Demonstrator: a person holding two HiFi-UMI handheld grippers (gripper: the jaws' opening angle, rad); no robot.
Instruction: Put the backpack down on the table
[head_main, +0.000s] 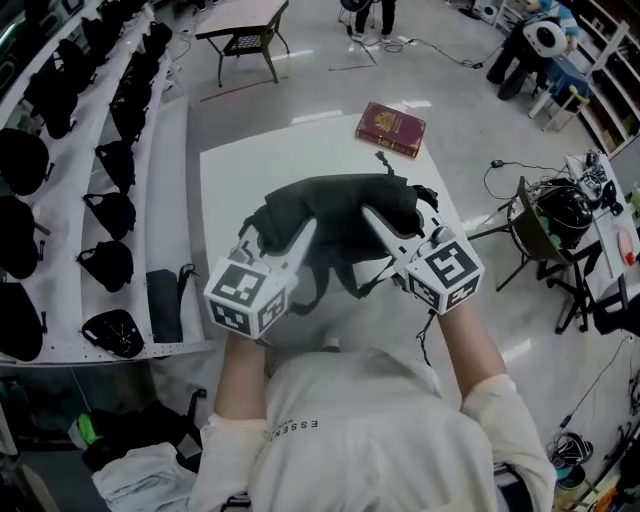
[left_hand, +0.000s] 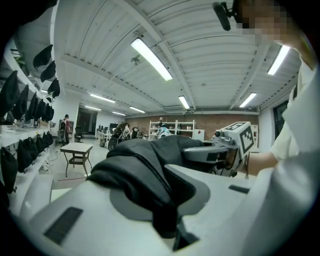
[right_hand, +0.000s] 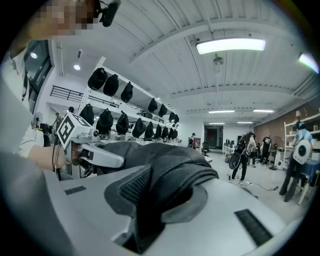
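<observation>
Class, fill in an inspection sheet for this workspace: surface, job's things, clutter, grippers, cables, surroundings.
Surface: white table.
Job's things: black backpack, bunched, over the table's middle.
Clutter: red book near the table's far edge.
Grippers: left gripper and right gripper each clamp backpack fabric.
Cables: cable on the floor beyond the table; another by the stand at right.
Surroundings: shelves of black bags at left; small table farther off.
</observation>
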